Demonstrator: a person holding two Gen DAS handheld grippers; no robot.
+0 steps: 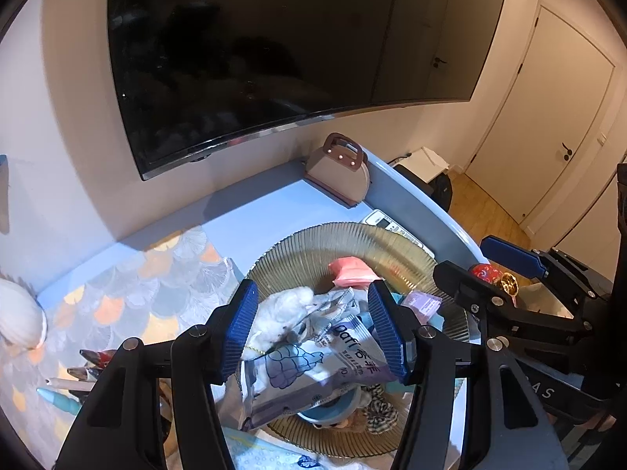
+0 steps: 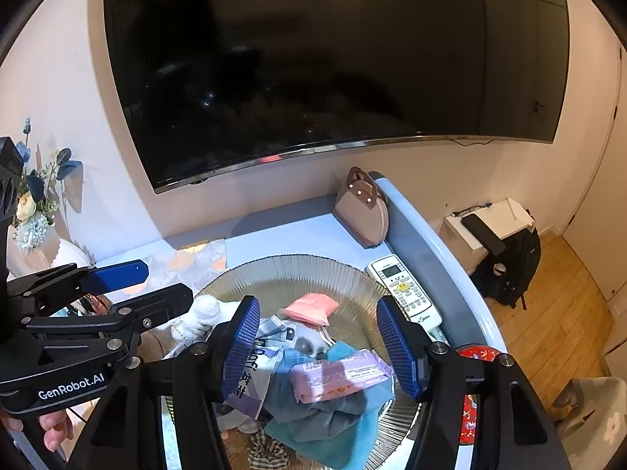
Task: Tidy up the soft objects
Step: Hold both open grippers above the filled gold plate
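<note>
A ribbed glass plate [image 1: 313, 243] [image 2: 290, 274] holds a pile of soft things. My left gripper [image 1: 312, 288] [image 2: 156, 286] is open over a white and purple tissue pack [image 1: 313, 368] [image 2: 250, 372] and a white plush [image 1: 286, 309] [image 2: 203, 313]; the pack lies between its blue pads. To the right, my right gripper [image 2: 318, 301] [image 1: 486, 264] stands open above a purple wipes pack [image 2: 341, 376] [image 1: 423, 301] that rests on teal cloth [image 2: 333, 427]. A pink pack [image 1: 350, 272] [image 2: 311, 307] lies farther back. A checked scrunchie [image 1: 380, 411] [image 2: 270, 450] is at the near rim.
A white remote [image 2: 403, 290], a red tin [image 2: 476, 352] and a beige handbag [image 2: 364, 215] line the blue shelf's right edge. A large dark TV [image 2: 313, 58] hangs above. Flowers [image 2: 31, 196], a shell [image 1: 19, 317] and pens [image 1: 78, 372] are at the left.
</note>
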